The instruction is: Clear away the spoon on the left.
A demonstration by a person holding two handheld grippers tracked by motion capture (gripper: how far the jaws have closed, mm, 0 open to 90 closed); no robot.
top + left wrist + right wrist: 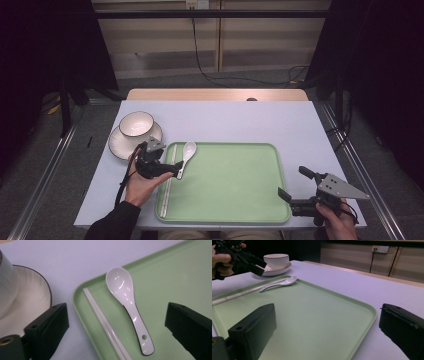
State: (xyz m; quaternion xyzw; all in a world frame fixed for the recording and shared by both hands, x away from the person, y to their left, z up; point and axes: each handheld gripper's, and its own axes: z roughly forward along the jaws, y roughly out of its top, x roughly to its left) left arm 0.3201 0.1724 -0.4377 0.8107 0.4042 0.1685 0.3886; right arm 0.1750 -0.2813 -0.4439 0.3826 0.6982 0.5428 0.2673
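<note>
Chopsticks [105,322] beside spoon [128,305] on tray [175,280].

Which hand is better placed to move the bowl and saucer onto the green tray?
Probably the left. The left gripper hovers open at the tray's left edge, close to the bowl on its saucer. The right gripper waits open at the tray's far right corner.

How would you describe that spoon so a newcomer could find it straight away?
Start at the green tray in the middle of the table. Look to its far left corner, where the white spoon lies inside the rim, bowl pointing away from the person. Unlike the thin straight chopsticks beside it, it is glossy, rounded, and has a small hole in its handle.
</note>
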